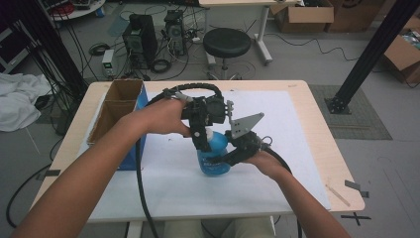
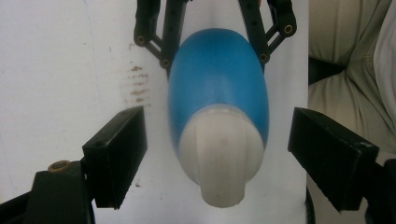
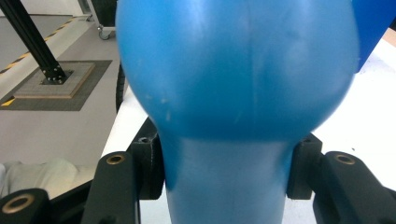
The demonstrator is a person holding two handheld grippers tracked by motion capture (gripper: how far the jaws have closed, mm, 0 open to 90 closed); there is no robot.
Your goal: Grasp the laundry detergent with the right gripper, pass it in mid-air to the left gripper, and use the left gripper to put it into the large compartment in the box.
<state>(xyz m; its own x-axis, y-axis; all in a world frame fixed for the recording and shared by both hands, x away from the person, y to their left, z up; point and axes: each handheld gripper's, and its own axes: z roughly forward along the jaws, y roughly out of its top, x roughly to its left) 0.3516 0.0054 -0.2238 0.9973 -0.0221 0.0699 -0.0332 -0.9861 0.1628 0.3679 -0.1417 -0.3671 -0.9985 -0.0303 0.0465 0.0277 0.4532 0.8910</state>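
A blue bottle with a white cap stands upright on the white mat near the table's middle. My right gripper comes from the right and is shut on the bottle's body; in the right gripper view its pads press both sides of the blue bottle. My left gripper hangs over the bottle's top. In the left gripper view it is open, its two jaws standing apart on either side of the white cap without touching it; the right gripper's fingers flank the blue bottle below.
An open cardboard box with a blue side stands on the table's left part, close to my left forearm. A black stool and computer cases sit on the floor beyond the far edge. A black frame post rises at the right.
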